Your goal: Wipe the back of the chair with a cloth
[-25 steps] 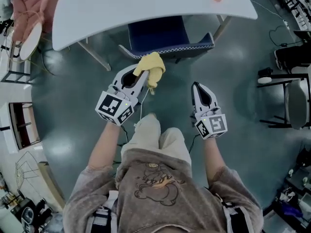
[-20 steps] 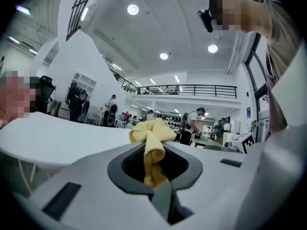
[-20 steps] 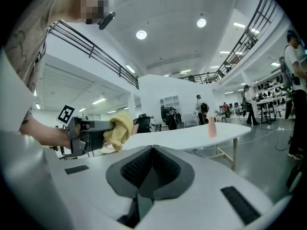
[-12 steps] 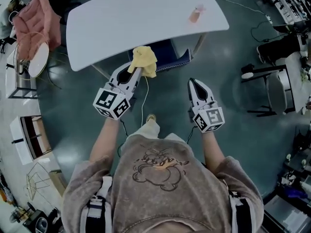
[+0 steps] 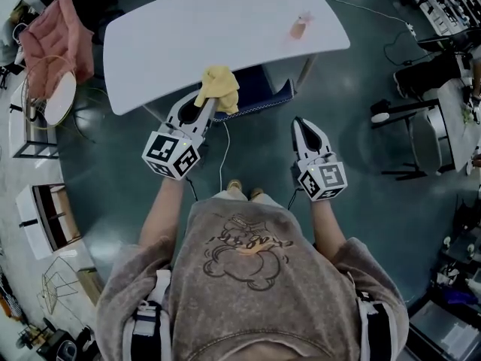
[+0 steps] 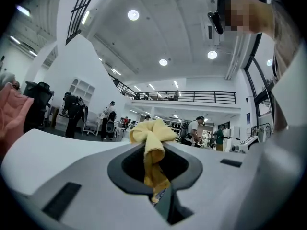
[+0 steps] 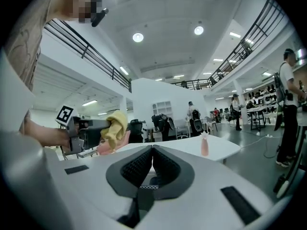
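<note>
Head view | one cloth | one chair | two grippers

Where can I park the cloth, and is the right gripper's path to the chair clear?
The white table is bare from its left end across to the pink bottle near its right end. The floor between the right gripper and the blue chair is open. Crowded: the left gripper, shut on the yellow cloth, sits at the chair's left side.

The chair seemingly sits under the table, bottle on top.
</note>
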Demonstrator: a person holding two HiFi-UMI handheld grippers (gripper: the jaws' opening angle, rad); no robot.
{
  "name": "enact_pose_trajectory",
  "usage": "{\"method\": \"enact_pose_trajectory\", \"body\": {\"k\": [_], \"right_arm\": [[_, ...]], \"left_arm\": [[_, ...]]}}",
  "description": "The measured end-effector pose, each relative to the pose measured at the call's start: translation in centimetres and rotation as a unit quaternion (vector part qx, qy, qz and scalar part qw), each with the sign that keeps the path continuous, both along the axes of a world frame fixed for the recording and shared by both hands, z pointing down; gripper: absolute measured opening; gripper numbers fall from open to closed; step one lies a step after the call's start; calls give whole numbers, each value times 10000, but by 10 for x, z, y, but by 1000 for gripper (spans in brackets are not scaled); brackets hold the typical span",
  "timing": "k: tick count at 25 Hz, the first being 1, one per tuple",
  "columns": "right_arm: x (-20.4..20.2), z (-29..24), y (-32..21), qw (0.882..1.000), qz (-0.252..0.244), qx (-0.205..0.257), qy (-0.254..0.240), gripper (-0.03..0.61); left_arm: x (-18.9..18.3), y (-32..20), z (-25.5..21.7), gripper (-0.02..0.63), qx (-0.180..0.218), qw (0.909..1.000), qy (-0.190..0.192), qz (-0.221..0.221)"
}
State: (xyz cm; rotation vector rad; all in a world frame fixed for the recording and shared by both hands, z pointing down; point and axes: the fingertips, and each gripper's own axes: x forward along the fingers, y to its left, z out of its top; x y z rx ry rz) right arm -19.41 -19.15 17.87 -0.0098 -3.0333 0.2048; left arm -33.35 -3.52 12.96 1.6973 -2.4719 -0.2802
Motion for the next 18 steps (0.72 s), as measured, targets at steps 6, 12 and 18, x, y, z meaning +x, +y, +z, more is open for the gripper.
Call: {"method": "enact_pose_trajectory", "body": {"k": [6, 12, 18], "right_arm": [[-6, -4, -3, 9999, -131, 92, -7, 26], [-1, 3, -2, 9997, -223, 68, 21, 26], [13, 17, -6, 9999, -142, -22, 22, 26]], "left_arm": [[6, 0, 2, 59, -141, 9995, -129, -240], [26, 0, 29, 59, -351, 9982, -247, -422], [53, 4, 59, 60, -412, 9969, -243, -632]]}}
